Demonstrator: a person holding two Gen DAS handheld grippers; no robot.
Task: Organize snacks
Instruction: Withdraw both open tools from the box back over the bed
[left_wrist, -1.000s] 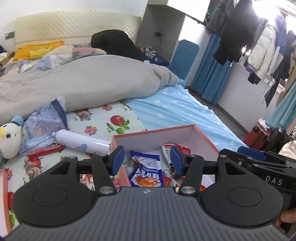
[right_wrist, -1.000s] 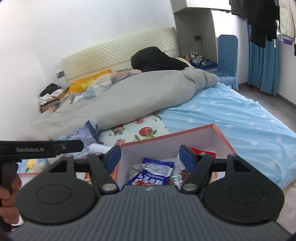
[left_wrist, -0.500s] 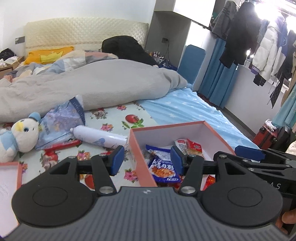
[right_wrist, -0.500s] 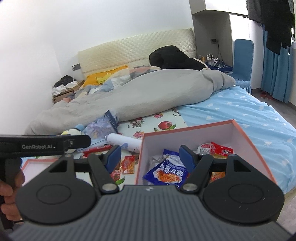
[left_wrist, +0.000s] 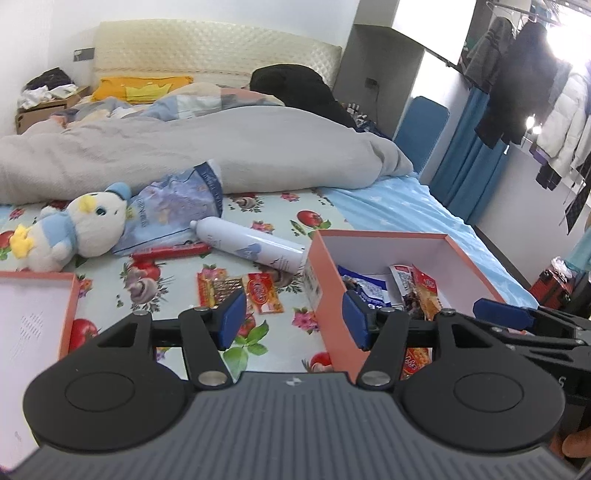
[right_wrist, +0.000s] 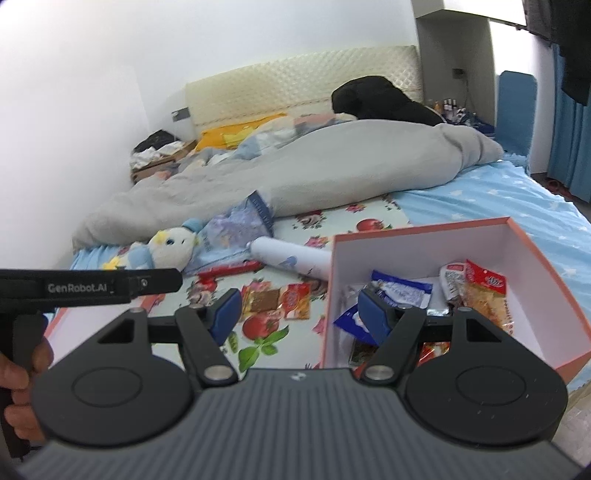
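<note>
An orange box with a white inside sits on the floral sheet and holds several snack packets. Left of it lie two loose packets, a gold one and a red-orange one. A red sausage stick lies farther back. My left gripper hovers open over the sheet near the box's left wall, nothing between its fingers. My right gripper is open too, straddling that same wall from above, empty.
A white spray can leans against the box's far left corner. A plush duck and a blue foil bag lie behind it. The box lid rests at the left. A grey duvet bounds the back.
Both views have swung left and dropped lower. The box now sits to the right in each, and the loose packets, sausage stick and lid have come into sight. Both grippers stay open.
</note>
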